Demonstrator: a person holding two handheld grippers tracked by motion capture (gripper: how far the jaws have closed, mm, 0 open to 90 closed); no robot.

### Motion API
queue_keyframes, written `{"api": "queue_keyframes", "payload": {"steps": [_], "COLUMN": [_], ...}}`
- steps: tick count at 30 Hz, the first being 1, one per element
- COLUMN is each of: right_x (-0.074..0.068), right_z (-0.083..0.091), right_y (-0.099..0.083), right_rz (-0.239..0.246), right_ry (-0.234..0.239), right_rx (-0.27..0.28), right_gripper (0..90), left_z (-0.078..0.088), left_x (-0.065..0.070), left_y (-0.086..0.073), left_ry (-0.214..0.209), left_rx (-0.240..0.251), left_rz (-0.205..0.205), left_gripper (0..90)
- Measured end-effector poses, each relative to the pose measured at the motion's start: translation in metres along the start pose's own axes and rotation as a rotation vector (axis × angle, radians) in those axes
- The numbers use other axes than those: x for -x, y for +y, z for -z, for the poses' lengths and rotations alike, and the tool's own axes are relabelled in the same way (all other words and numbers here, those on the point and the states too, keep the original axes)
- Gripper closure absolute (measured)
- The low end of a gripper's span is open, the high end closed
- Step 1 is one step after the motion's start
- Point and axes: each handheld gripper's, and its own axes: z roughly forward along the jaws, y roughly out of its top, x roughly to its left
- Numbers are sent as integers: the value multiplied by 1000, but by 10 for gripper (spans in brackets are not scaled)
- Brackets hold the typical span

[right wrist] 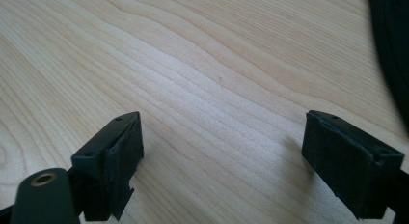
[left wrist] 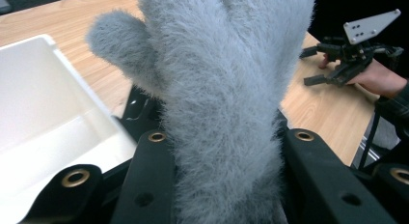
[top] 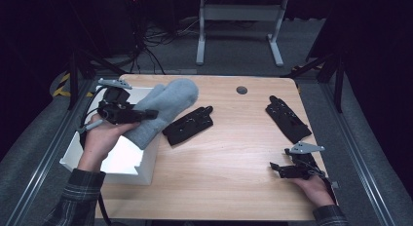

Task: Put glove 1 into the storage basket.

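grey fleece mitten (top: pixel 163 111) is pinched at its cuff end between the jaws of the left gripper (top: pixel 146 115), at the left of the high view, with the mitten body hanging over the near right corner of the white bin (top: pixel 80 153) and its fingertip end reaching toward the upper centre of the frame. in the left gripper view the fleece (left wrist: pixel 226 103) fills the gap between both jaws, thumb lobe at upper left, and the bin wall (left wrist: pixel 53 113) lies at left. the step in hand appears to be carrying the mitten into the bin. to do it well: keep the pinch firm, since fleece compresses and may creep out; bring the gripper over the open interior, not the rim, so the trailing end does not drape over the wall; lower until most of the fabric rests on the bin floor, then release. two black gloves lie flat on the wooden table (top: pixel 229 158), one (top: pixel 189 124) just beside the mitten at centre, one (top: pixel 287 119) at upper right. the right gripper (top: pixel 278 168) rests at lower right with jaws spread and nothing between them; in the right gripper view bare wood (right wrist: pixel 217 89) shows in the gap.
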Motion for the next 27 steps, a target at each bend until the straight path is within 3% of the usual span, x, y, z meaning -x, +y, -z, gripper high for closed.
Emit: {"api": "queue_keyframes", "payload": {"steps": [10,27], "right_x": [0,0], "right_z": [0,0], "right_y": [0,0], "right_rz": [-3,-3], "right_ry": [-3,-3], "right_rx": [0,1], "right_gripper": [148,148], "left_z": [28,31], "left_x": [-25,-65], "left_y": [-21,-67], "left_ry": [61,154], "left_rx": [40,38], "left_rz": [73,221], "left_gripper": [692,691]}}
